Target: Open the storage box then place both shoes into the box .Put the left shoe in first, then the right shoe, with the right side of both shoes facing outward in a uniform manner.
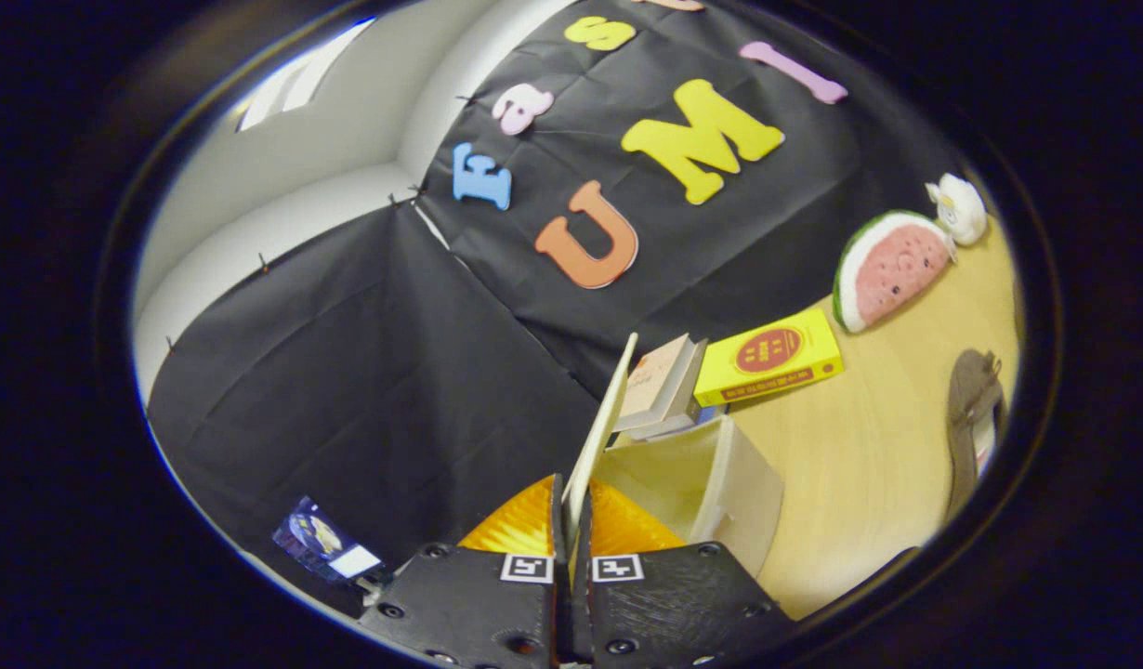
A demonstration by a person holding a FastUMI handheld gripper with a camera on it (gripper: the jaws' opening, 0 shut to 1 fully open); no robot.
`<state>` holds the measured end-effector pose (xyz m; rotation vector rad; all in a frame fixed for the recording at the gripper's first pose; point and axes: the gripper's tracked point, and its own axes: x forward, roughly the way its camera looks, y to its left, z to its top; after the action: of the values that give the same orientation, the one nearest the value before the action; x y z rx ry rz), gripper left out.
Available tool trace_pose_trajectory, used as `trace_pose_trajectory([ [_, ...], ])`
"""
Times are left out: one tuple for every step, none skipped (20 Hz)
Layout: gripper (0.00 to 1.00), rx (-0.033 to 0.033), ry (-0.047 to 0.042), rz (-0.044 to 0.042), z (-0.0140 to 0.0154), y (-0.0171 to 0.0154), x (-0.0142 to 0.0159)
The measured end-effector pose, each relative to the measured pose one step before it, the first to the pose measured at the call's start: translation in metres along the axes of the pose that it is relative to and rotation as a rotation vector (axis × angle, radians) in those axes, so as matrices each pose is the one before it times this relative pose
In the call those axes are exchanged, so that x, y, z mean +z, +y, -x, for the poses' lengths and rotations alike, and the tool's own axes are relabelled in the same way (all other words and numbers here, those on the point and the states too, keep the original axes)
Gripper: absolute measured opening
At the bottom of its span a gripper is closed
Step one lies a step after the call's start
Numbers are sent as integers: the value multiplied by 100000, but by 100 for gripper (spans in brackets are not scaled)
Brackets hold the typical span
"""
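Gripper (571, 534): fingers pressed together on the thin lid (601, 423) of the storage box, pinching its near edge.
Lid: raised on edge, long axis running away from the fingers towards the booth wall.
Storage box (720, 492): cream, open, just ahead of the fingers on the wooden worktop (869, 446).
Shoe (973, 418): dark, lying near the worktop's far right edge, well apart from the box; its long axis runs roughly along that edge.
Books (767, 358): a yellow one and a pale stack, beyond the box.
Watermelon-slice cushion (887, 269): against the wall, a small white plush toy (960, 209) beside it.

Staged recording booth: black cloth wall (367, 372) pinned over white walls; wooden table (869, 446) carrying books (767, 358) and plush toys (892, 269).
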<state>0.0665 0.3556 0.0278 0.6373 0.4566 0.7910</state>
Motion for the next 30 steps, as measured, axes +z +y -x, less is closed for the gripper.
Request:
trace_pose_trajectory([
  [1, 1101, 451, 3626, -736, 1848, 612],
  [1, 1916, 225, 3664, -722, 1978, 618],
  [1, 933, 812, 4340, -919, 1751, 299],
  [1, 1166, 1156, 4063, -1150, 1713, 108],
  [1, 1025, 1740, 4011, -1269, 1753, 13],
  [1, 709, 1295, 3302, -1153, 1504, -44],
  [1, 271, 1230, 2570, -1287, 1418, -2],
  [1, -2, 1293, 1832, -1164, 1421, -156],
  [1, -286, 1040, 1549, -1207, 1318, -219],
  [3, -516, 908, 1204, -1076, 989, -263],
  [4, -468, 1072, 1615, -1034, 891, -265],
  [6, -472, 607, 1609, -1134, 683, -321],
  [7, -68, 1101, 1691, -917, 857, -278],
  [15, 575, 1495, 1646, -1162, 820, -622],
  [17, 2614, 2504, 1744, -1097, 1212, -782],
  [30, 2455, 2798, 2286, -563, 1038, -709],
  [43, 1900, 2076, 2500, -904, 790, -836],
  [56, 276, 603, 3064, 54, 491, -476],
  [69, 1298, -974, 3609, -81, 534, -495],
  [83, 65, -1354, 4421, 241, 781, 521],
  [96, 62, -1790, 4590, 142, 449, 176],
  [95, -215, -2118, 3488, 258, 483, 222],
  [96, -488, -2063, 2365, 297, 138, 370],
  [95, -825, -1759, 1772, 375, 37, 183],
  [95, -1587, -1602, 1446, 425, -326, 220],
  [95, -2117, -2117, 1681, 511, -455, 237],
  [95, -2359, -2050, 1237, 501, -627, 249],
  [95, -2167, -1834, 173, 554, -457, 97],
  [95, -1911, -1551, -285, 689, -677, 256],
  [96, -2328, -1287, -467, 742, -1035, 197],
])
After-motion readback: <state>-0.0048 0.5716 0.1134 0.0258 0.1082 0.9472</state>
